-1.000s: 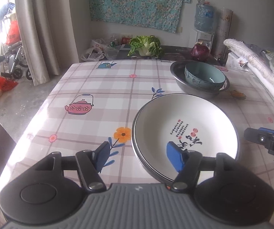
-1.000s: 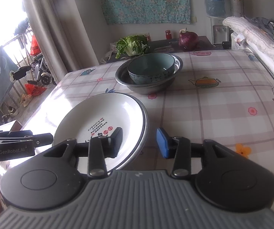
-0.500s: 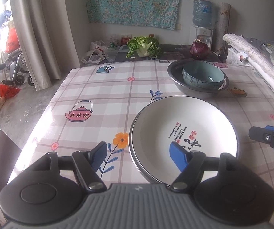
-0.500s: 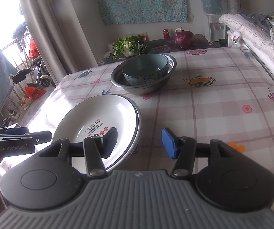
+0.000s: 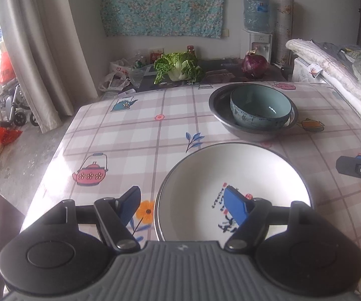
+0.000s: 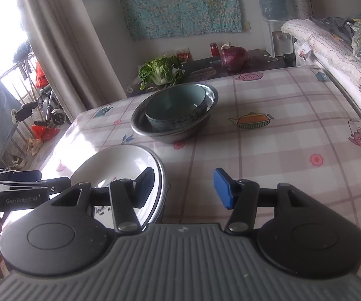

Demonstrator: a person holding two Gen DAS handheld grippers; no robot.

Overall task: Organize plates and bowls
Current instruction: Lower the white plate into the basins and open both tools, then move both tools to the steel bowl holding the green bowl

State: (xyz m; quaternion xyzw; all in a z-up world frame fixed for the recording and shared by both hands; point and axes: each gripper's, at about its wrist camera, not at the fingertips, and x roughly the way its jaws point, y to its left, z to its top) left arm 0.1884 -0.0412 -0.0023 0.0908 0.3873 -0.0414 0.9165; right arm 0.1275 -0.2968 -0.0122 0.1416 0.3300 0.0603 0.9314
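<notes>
We hold both grippers low over the near edge of the table [image 5: 135, 135], with the white plate [image 5: 233, 175] as our reference. The plate lies flat on the checked cloth, seated on a second plate whose dark rim [image 5: 156, 208] shows under its left edge. Our left gripper [image 5: 183, 207] is spread wide: its left finger sits over the cloth just left of the plate, its right finger hangs over the plate's printed centre, and neither grips anything. Our right gripper [image 6: 184, 188] is likewise spread wide and empty, its left finger above the plate's [image 6: 120, 165] right edge and its right finger over the bare cloth to the right; whether either pad touches the plate we cannot tell. Beyond the plate, toward the far side of the table, a teal bowl [image 5: 260, 109] stands upright inside a metal basin [image 5: 220, 110], close to the plate but apart from it. Past the table edge behind the basin, a leafy cabbage [image 5: 178, 67] and a purple cabbage [image 5: 254, 64] rest on a dark low surface.
</notes>
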